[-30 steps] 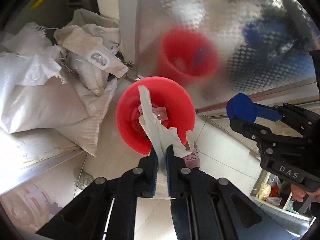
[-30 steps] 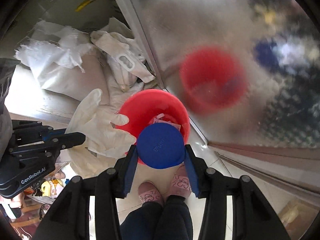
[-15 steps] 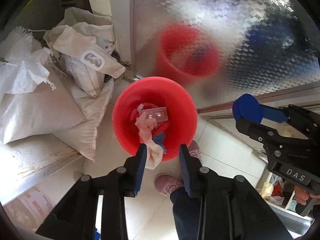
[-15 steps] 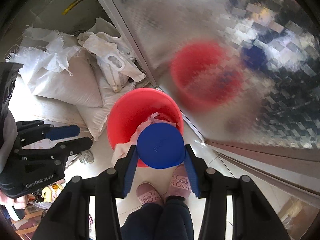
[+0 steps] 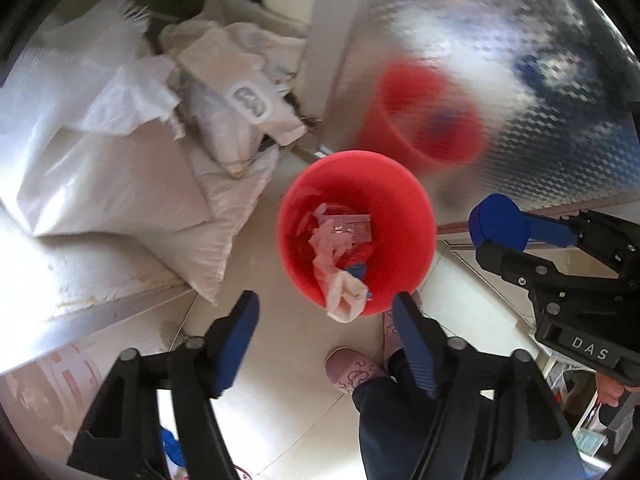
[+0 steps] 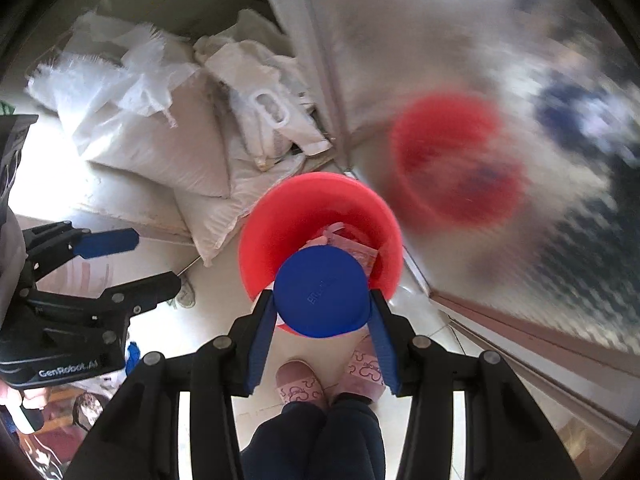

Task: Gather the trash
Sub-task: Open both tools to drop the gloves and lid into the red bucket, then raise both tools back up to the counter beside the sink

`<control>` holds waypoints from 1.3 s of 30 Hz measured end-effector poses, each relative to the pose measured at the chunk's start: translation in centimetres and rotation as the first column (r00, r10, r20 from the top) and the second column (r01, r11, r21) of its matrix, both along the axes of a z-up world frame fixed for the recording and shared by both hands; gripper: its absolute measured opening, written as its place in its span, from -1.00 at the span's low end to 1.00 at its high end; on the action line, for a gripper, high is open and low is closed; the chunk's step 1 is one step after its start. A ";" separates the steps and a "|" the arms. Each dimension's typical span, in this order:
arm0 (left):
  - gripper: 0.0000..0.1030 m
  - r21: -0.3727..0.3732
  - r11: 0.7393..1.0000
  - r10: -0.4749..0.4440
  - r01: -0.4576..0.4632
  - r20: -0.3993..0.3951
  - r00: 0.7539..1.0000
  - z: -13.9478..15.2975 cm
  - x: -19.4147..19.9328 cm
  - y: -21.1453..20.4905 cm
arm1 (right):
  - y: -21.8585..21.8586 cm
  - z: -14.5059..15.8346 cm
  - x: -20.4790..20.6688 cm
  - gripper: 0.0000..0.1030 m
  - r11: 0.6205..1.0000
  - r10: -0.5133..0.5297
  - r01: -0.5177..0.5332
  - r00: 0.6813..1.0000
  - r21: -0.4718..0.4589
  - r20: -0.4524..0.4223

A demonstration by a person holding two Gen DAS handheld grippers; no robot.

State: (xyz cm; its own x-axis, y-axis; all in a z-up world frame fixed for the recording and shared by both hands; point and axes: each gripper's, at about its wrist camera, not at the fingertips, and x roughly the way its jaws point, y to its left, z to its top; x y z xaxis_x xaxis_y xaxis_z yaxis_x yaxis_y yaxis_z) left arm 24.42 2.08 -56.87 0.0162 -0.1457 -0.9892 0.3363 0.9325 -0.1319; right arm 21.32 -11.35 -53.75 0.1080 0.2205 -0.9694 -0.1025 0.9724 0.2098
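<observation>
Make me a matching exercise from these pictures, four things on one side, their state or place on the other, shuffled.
1. white glove
2. blue lid
3. left tongs
4. white sacks

A. piled on the floor beside the bucket
B. just opened, nothing between them
C. draped over the rim of the red bucket
D. clamped in the right tongs

Pairs: 1-C, 2-D, 3-B, 4-A

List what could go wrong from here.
1. The white glove drapes over the red bin rim near the slippers and may slide out onto the floor.
2. The right gripper holds the blue lid edge-on above the near rim; released here, it could strike the rim and bounce out.
</observation>
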 end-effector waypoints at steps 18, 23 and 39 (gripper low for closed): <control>0.62 0.017 0.995 0.103 -0.103 -0.001 0.995 -0.7 -0.1 3.1 | 3.2 -1.2 1.2 -0.16 0.990 0.137 -0.137 0.990 -0.018 -0.025; 0.62 0.026 0.993 0.111 -0.111 -0.002 0.994 -0.5 -0.3 3.4 | 3.7 -1.9 1.3 -0.09 0.988 0.155 -0.156 0.986 -0.011 -0.064; 0.62 0.019 0.992 0.122 -0.123 0.054 0.991 5.7 -2.7 3.9 | 3.5 3.0 -0.4 0.34 0.988 0.153 -0.153 0.988 -0.011 -0.019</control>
State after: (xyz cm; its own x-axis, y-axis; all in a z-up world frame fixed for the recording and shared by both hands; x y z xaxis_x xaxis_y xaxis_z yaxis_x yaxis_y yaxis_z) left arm 21.75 5.97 -51.17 0.0842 -0.1173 -0.9895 0.2254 0.9695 -0.0958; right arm 20.88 -7.80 -50.77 0.0566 0.2211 -0.9736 -0.2465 0.9481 0.2010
